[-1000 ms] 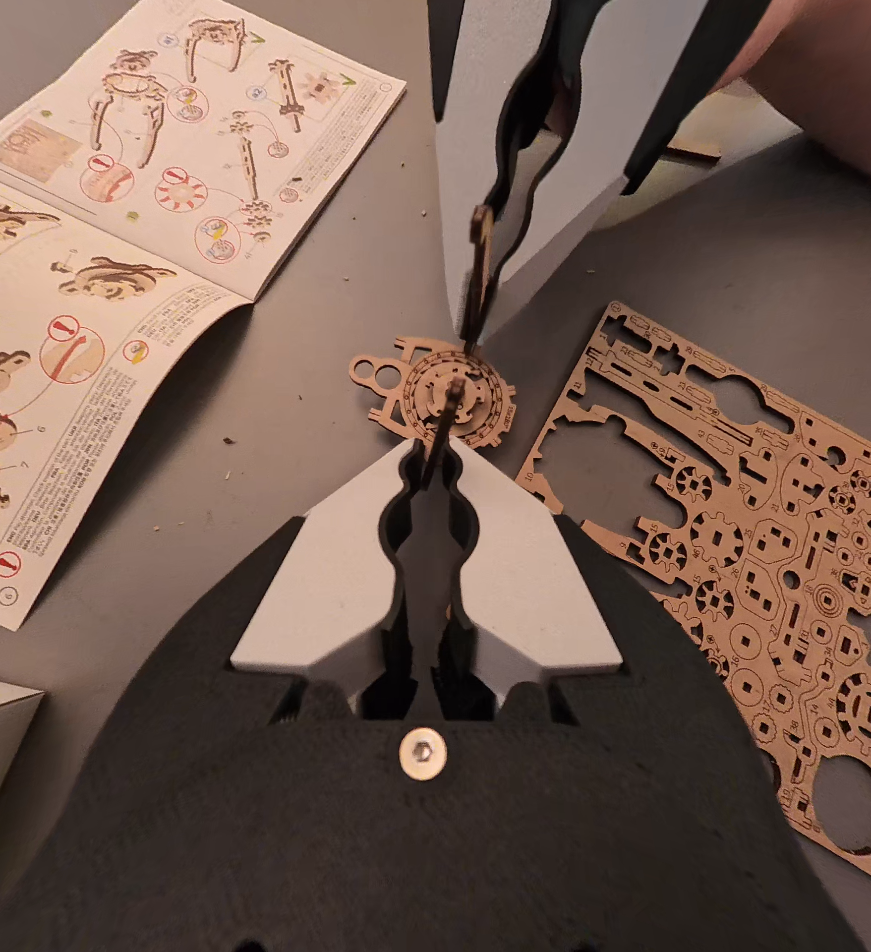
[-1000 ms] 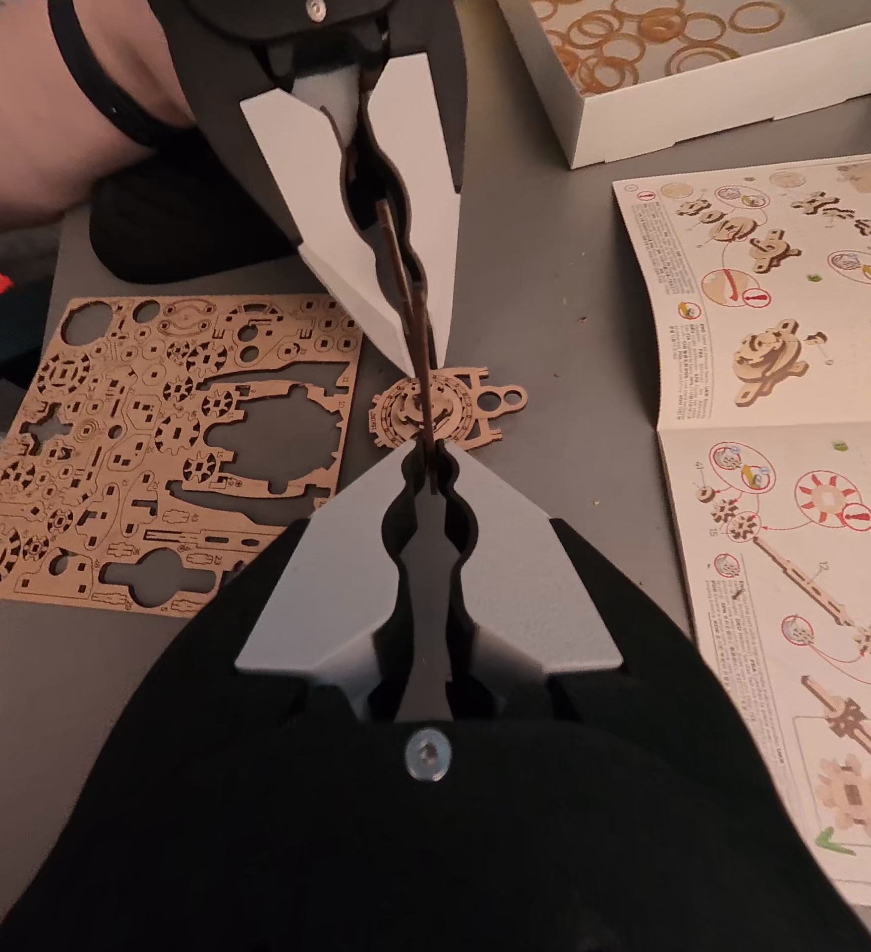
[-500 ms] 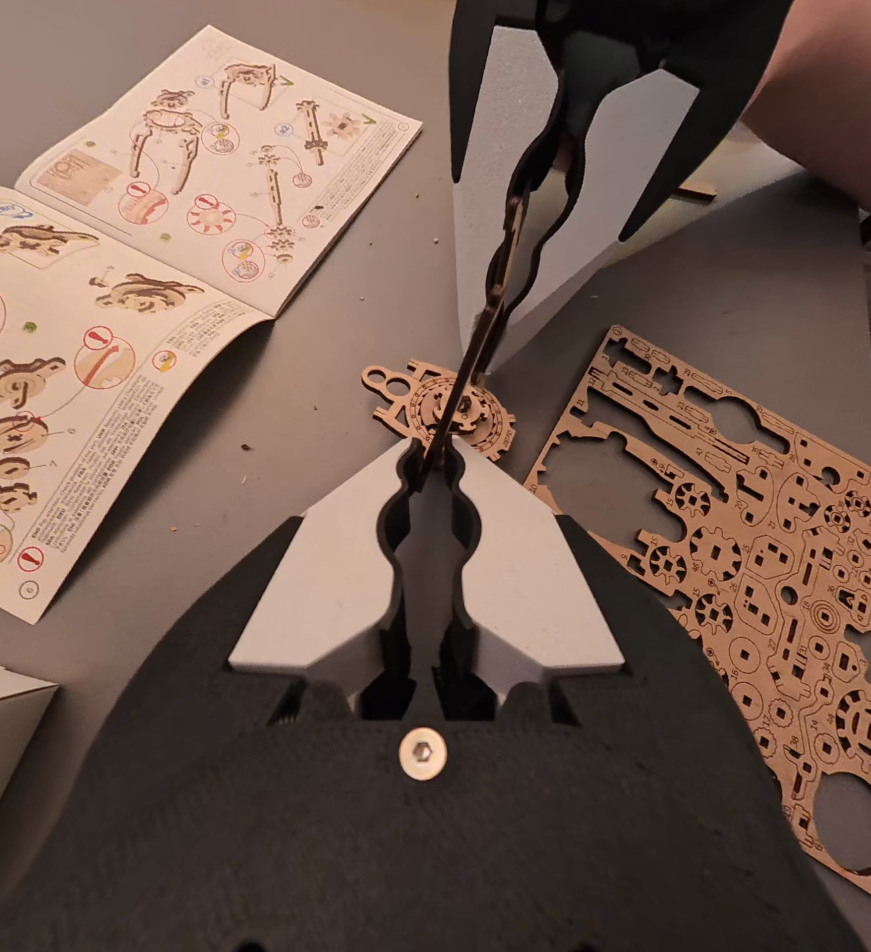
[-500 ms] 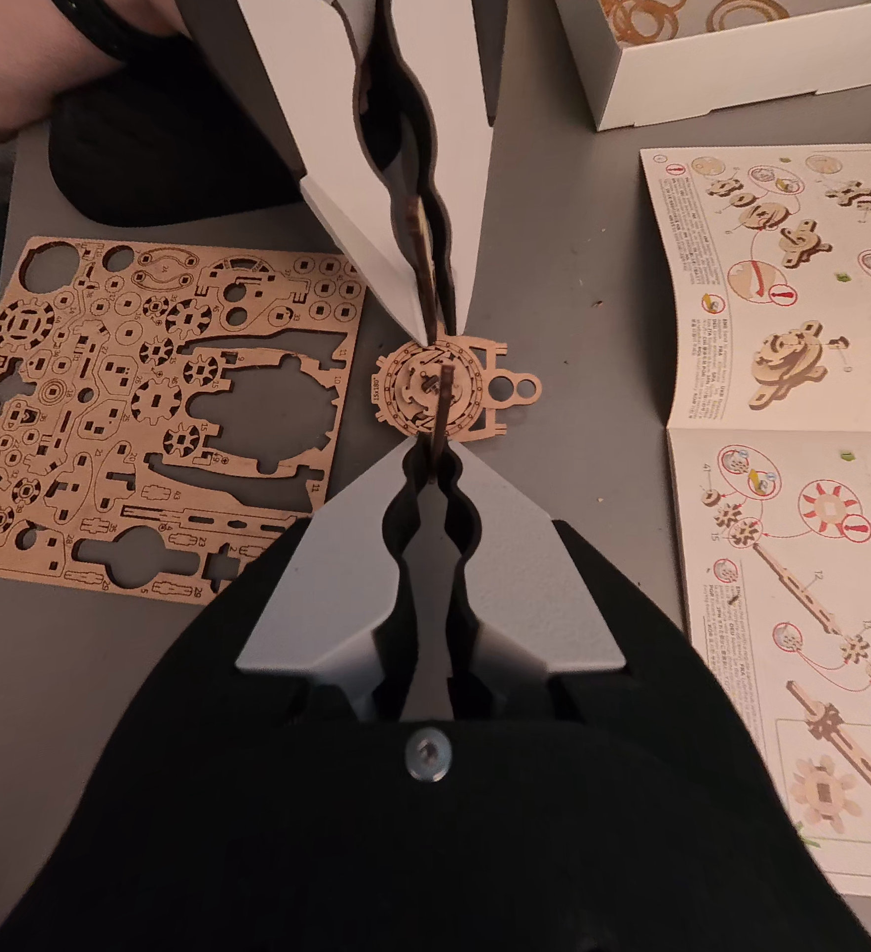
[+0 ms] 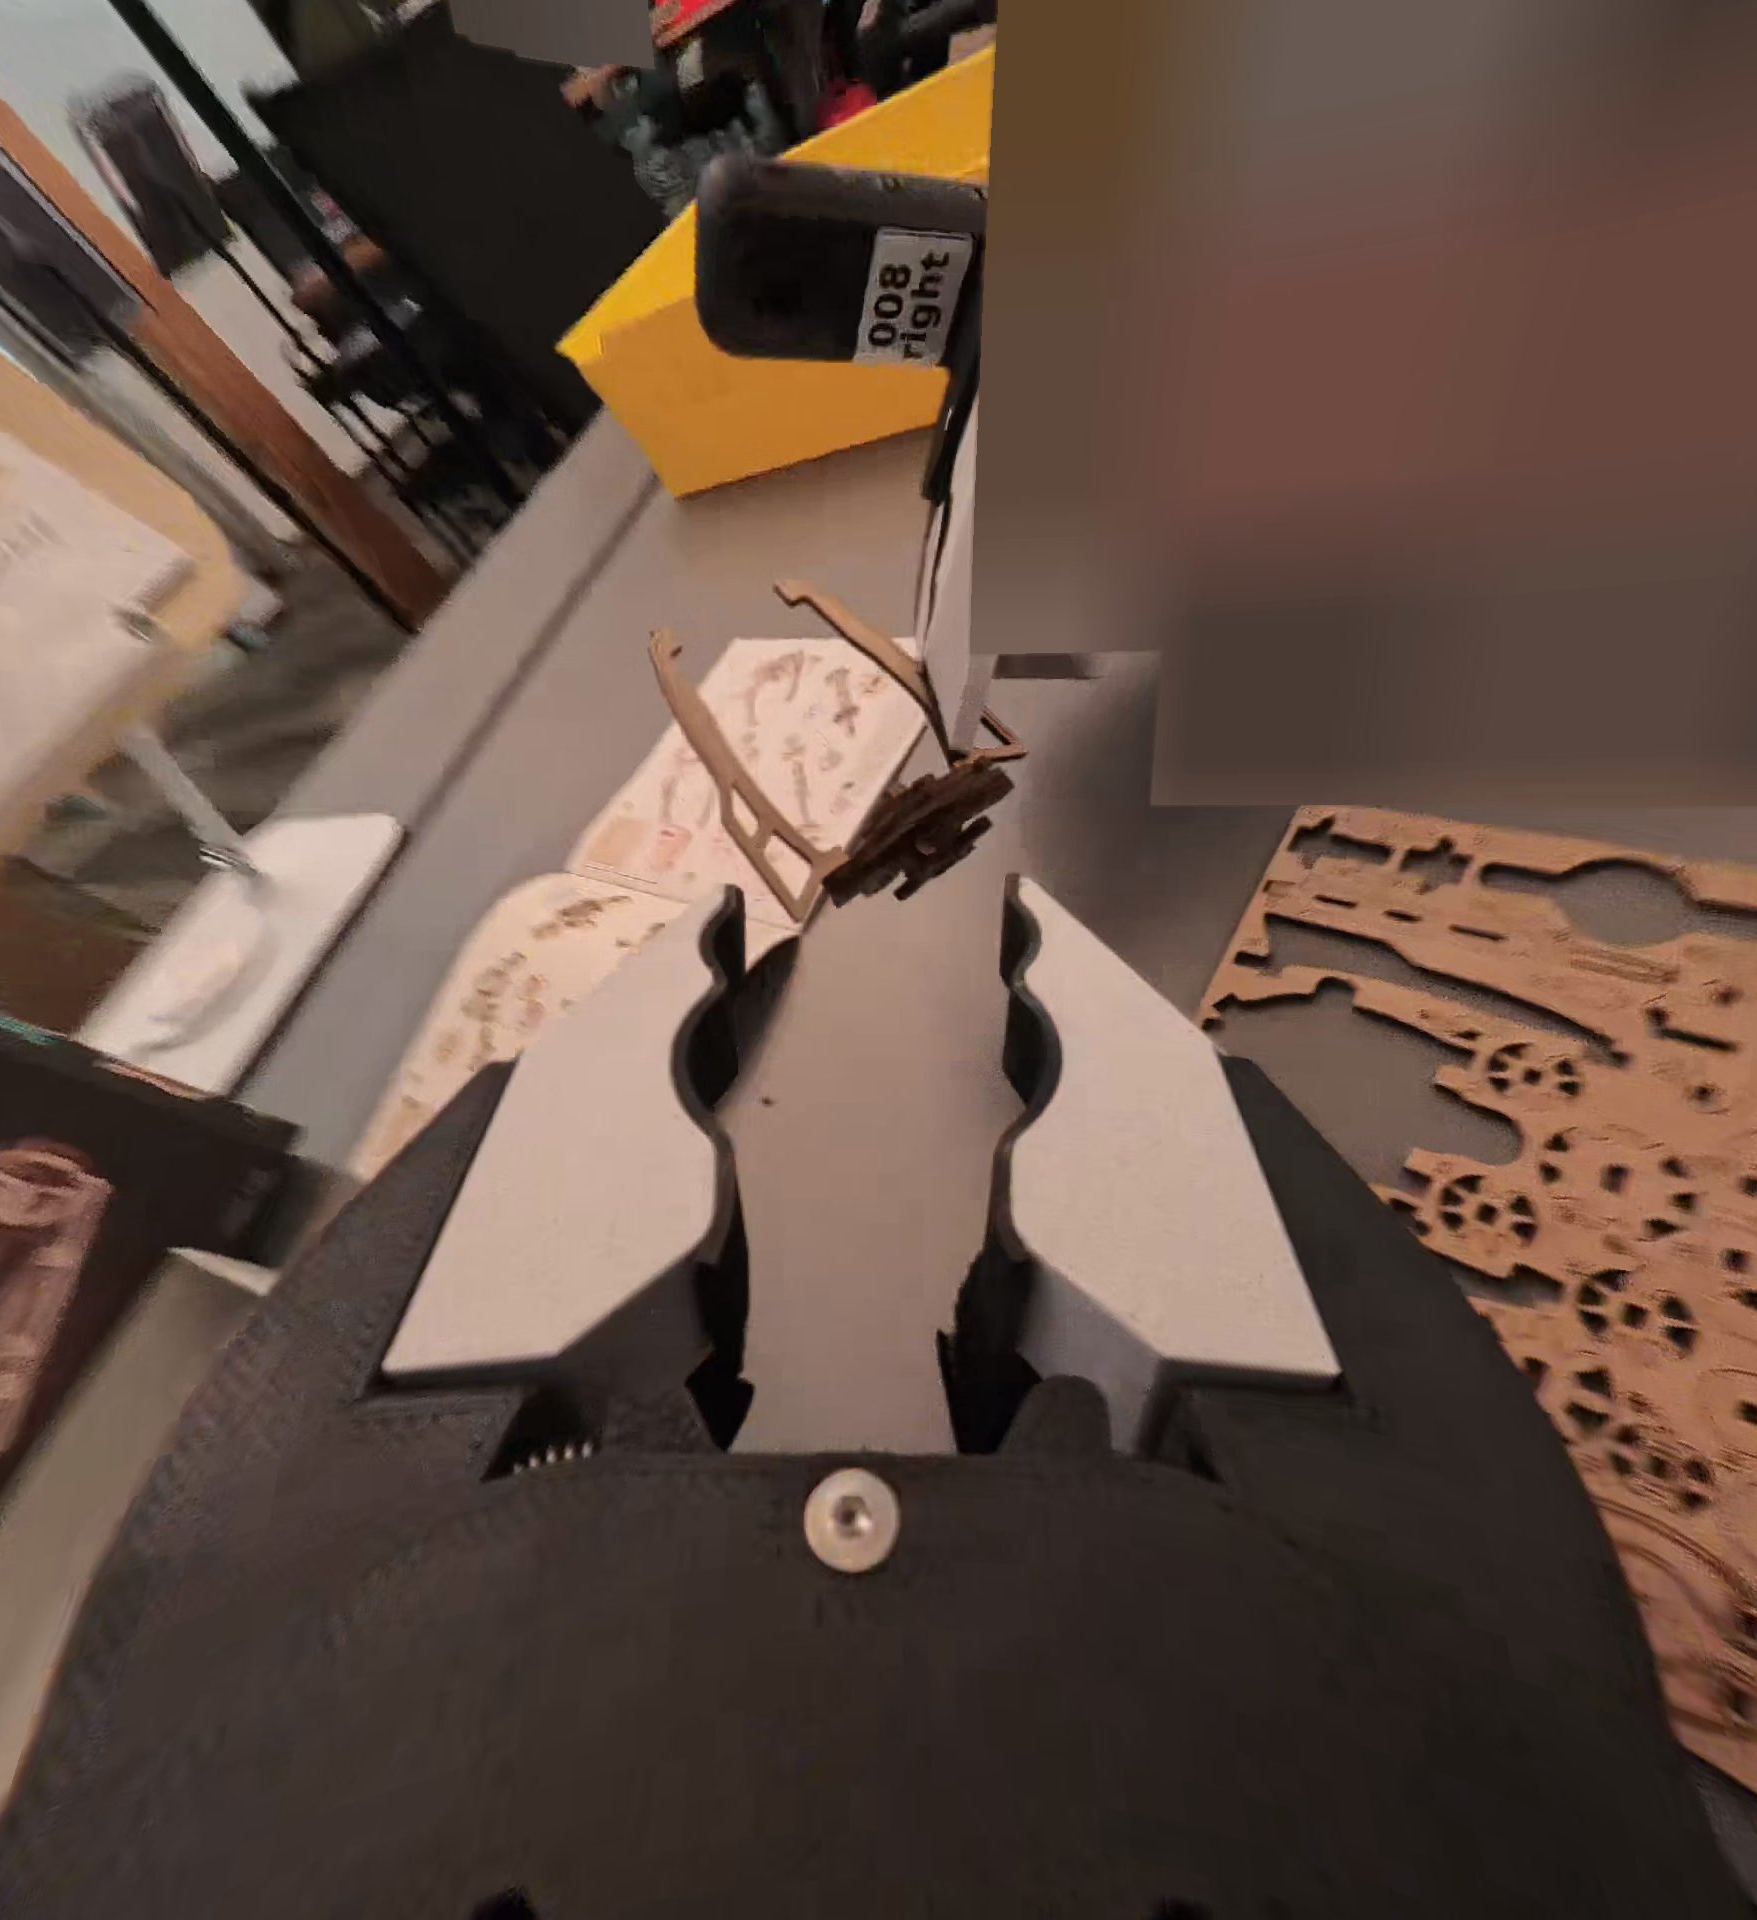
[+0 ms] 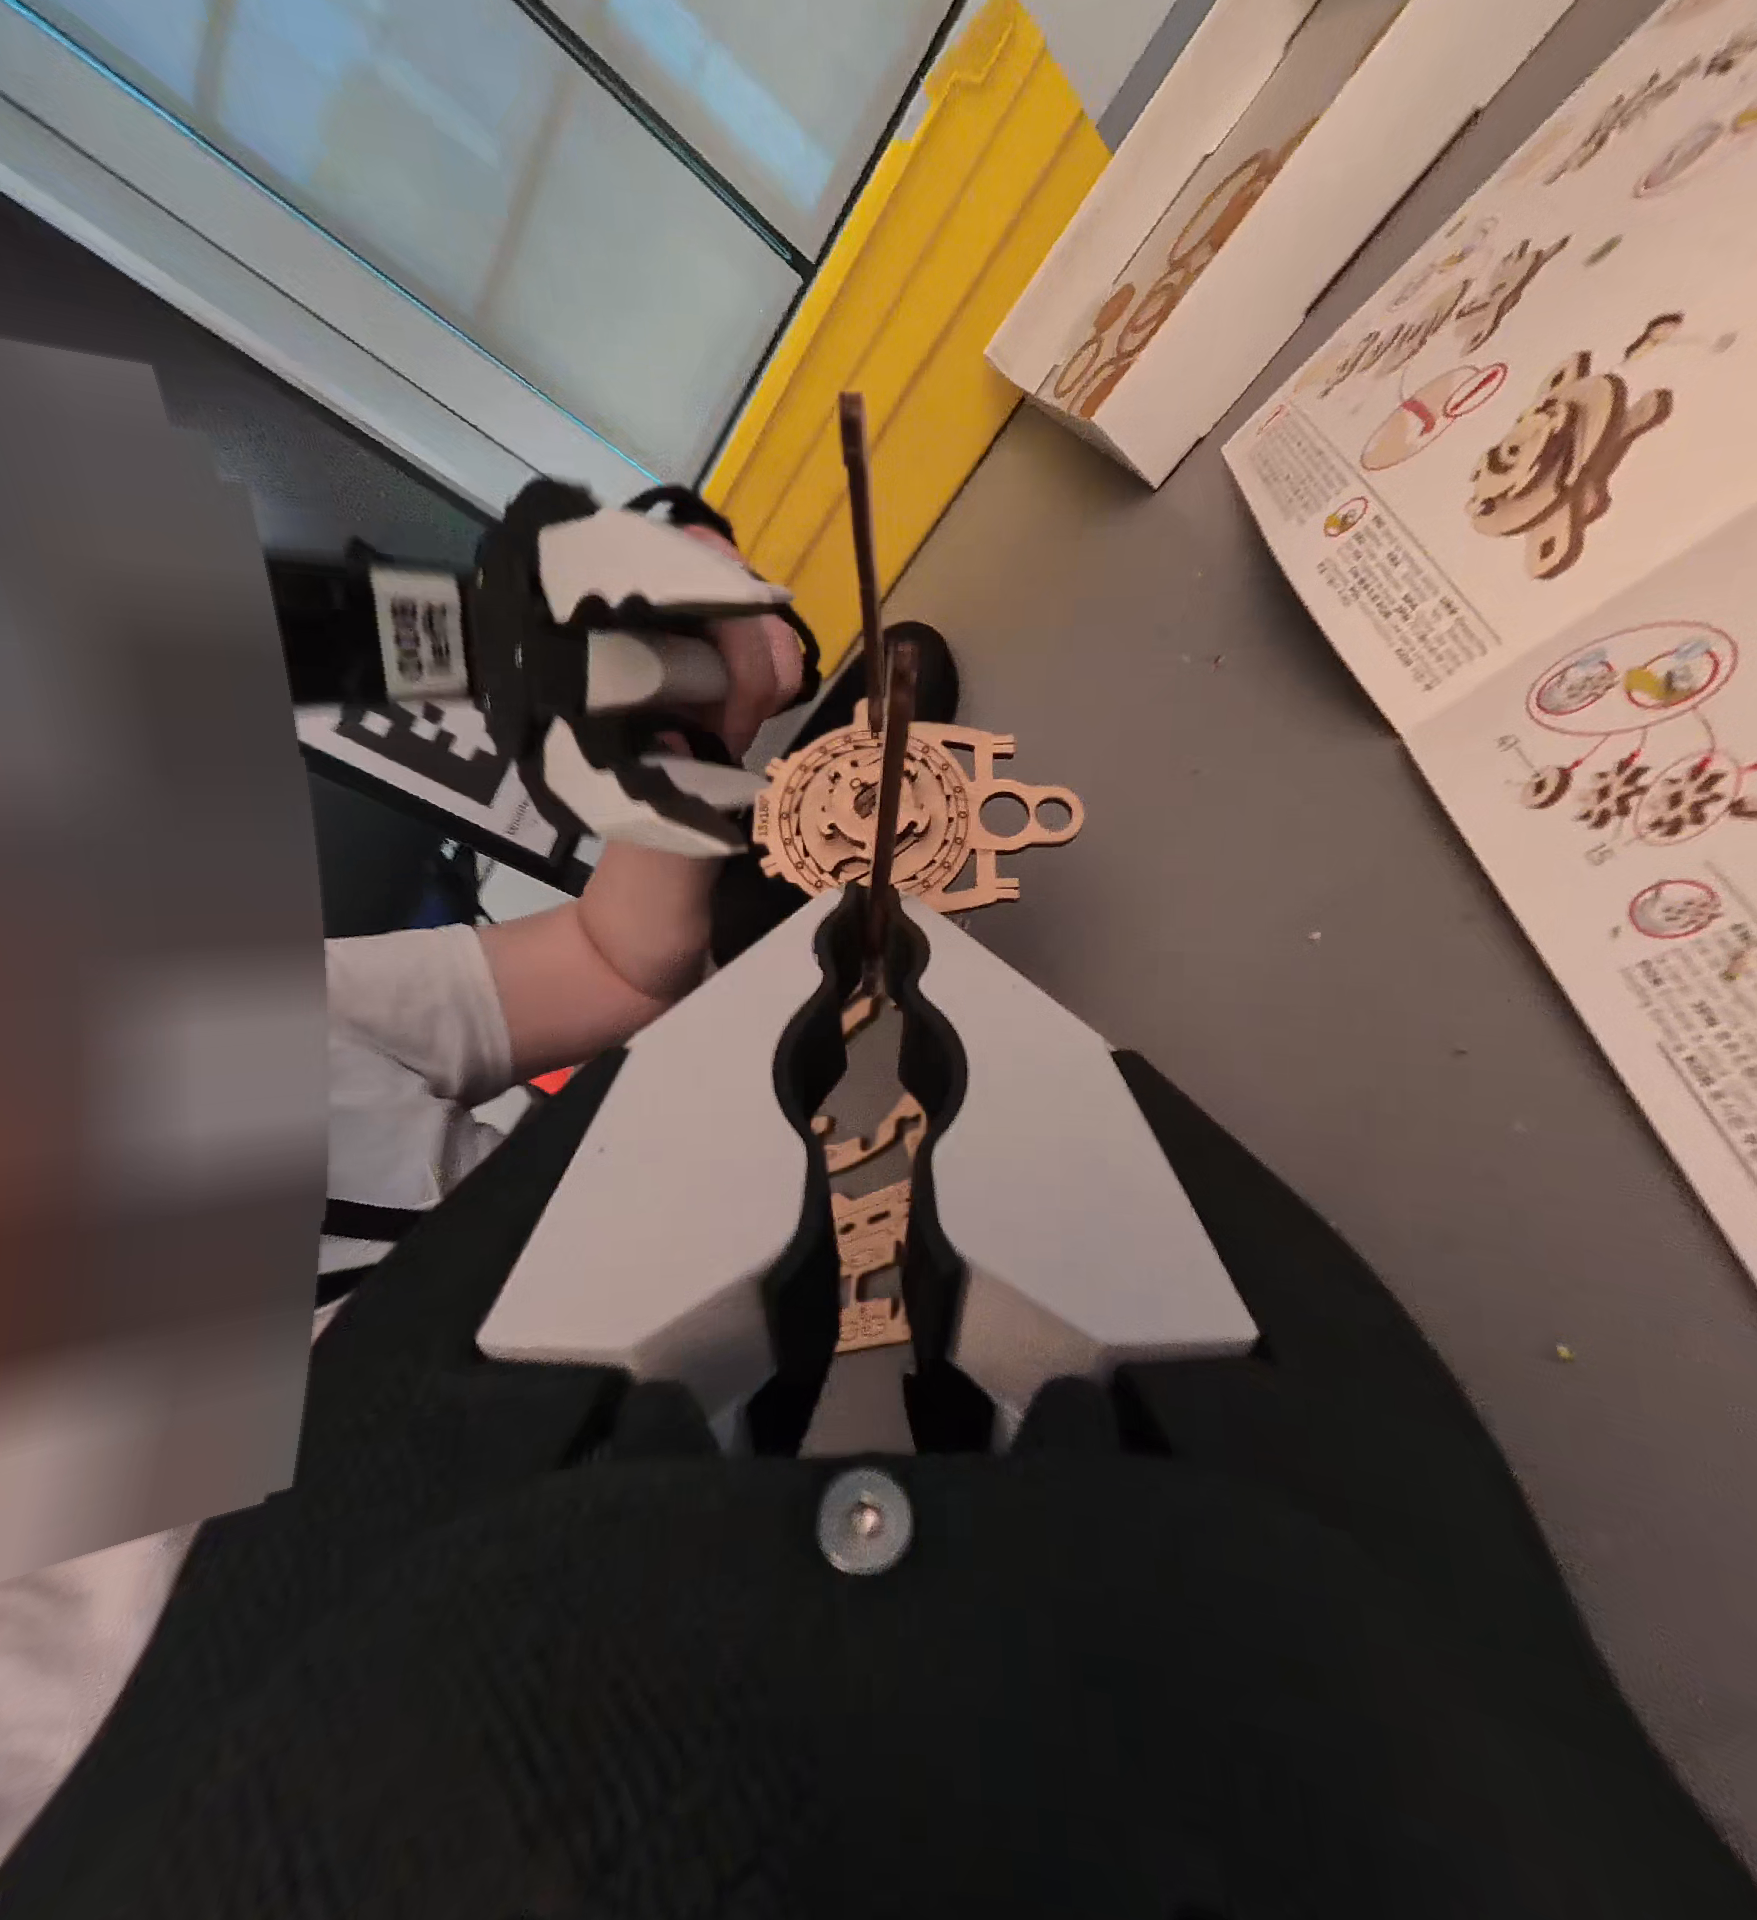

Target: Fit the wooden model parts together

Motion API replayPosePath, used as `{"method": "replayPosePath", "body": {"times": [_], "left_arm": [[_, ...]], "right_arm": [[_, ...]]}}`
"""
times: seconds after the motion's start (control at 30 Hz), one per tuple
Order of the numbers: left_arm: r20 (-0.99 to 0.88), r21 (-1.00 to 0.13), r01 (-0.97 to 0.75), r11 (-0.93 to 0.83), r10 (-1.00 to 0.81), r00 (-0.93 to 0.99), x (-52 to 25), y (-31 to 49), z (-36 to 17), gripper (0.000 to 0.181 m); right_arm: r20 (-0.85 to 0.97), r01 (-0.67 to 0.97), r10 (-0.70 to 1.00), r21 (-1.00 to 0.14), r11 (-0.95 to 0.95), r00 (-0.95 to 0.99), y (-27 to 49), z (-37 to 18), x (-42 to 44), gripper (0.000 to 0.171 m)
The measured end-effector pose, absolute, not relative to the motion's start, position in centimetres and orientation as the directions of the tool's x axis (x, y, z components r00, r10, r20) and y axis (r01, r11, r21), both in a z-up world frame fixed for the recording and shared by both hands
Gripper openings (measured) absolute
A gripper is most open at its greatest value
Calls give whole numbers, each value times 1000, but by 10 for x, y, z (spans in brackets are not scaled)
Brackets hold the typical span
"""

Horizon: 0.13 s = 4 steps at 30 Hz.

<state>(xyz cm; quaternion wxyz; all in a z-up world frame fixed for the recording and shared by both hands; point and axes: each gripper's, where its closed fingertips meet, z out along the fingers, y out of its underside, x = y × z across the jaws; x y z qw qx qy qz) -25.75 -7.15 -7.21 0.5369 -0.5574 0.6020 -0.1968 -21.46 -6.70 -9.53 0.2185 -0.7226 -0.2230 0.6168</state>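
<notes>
Bare grey table [image 6: 1217, 831] lies between the round wooden assembly [image 6: 858, 805] and instruction booklet [image 6: 1601, 644], while the white box [image 6: 1154, 281] and yellow bin [image 6: 905, 260] close the far edge.

surface: matte grey tabletop [image 6: 1217, 831] | behind: large glass window with pale frame [image 6: 386, 187] | far edge: bright yellow plastic bin [image 5: 780, 384] | side: brown wooden panel [image 5: 261, 416], blurred | light: dim, warm

White label [image 5: 910, 296] on black camera [image 5: 780, 260]; fine print in instruction booklet [image 6: 1476, 644]; tiny marking on wooden gear plate [image 6: 967, 831]
</notes>
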Motion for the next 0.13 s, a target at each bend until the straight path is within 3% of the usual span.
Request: {"method": "replayPosePath", "body": {"times": [0.13], "left_arm": [[-680,-672,-555,491,-706,199,-240,-77,-75,60]], "right_arm": [[-847,29,529,-528,-849,60,-71,-91,-218,0]]}}
